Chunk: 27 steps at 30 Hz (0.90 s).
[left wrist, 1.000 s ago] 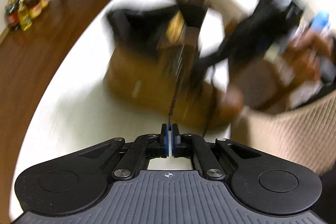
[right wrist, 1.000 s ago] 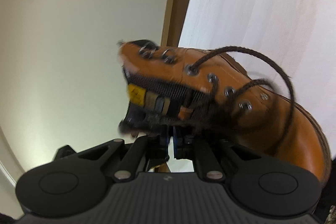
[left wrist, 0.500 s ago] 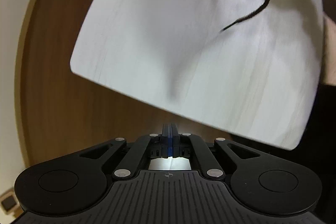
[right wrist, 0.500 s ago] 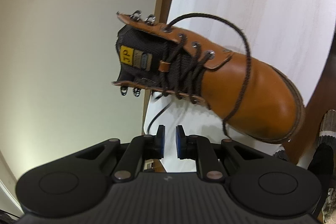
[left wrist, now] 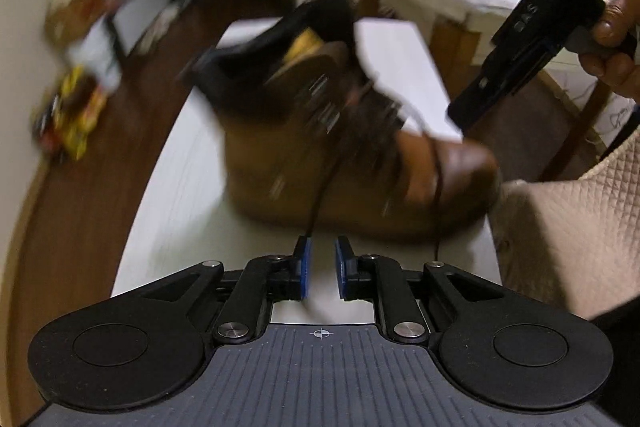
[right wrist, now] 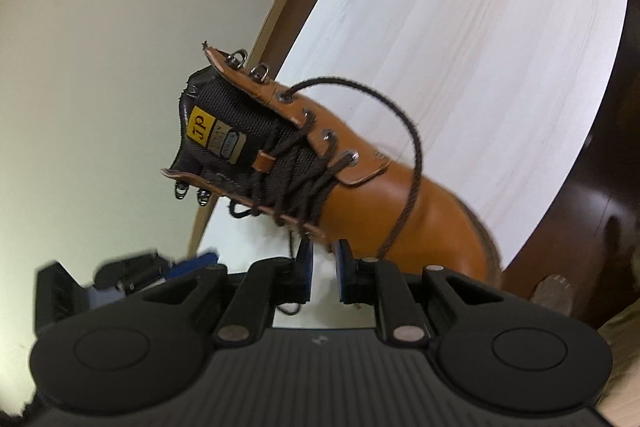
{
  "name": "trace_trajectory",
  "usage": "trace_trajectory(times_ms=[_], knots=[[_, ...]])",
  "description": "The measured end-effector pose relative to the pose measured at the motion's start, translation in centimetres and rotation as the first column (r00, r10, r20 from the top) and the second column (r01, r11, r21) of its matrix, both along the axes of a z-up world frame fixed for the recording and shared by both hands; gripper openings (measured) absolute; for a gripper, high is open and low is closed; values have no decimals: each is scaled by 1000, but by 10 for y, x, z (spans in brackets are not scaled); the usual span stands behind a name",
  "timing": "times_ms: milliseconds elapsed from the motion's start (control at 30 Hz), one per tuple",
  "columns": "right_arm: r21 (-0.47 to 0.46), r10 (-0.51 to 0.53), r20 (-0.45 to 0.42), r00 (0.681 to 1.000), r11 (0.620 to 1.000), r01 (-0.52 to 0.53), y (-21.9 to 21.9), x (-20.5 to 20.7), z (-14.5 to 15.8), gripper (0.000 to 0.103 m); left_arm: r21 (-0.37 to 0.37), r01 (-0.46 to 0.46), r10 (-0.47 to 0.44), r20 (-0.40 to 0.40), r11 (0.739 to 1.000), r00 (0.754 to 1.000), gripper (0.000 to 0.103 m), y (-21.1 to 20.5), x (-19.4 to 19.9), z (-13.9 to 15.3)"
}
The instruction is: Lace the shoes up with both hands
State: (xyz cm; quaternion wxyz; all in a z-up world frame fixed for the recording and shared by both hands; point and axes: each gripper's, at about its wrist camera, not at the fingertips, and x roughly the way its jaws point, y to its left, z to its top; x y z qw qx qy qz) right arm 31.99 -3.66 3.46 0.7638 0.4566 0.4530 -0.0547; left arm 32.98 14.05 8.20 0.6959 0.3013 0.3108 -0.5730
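White woodgrain table (right wrist: pixel 500 59) spans the upper right of the right wrist view, with dark floor past its curved edge. Centre frame, a smooth tan leather boot (right wrist: pixel 404 211) is seen with mesh tongue and braided dark lace (right wrist: pixel 414 147) looping free. Left gripper (left wrist: pixel 320 259) has just been opening, nothing clamped. Right gripper (right wrist: pixel 323 263) has also been opening, narrowly parted, empty.

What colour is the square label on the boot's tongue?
Yellow with dark letters; the label on the boot shows best in the right wrist view.
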Motion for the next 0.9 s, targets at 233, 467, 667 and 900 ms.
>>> trace_trajectory(times_ms=[233,467,667,900], knots=[[-56,-27,-20,999,998,26,-24,-5,-10,22,38,5,-9,109,999,994,14,-14,-20,-22],[-50,113,43,993,993,-111,-68,17,-30,31,131,-165,134,218,978,967,15,-4,-37,-22],[-186,506,59,860,852,-489,-46,33,-24,31,146,-341,338,48,929,940,14,13,-46,-25],[-198,602,-24,798,780,-594,-23,30,-32,30,120,-271,288,-158,955,944,15,0,-75,-58]])
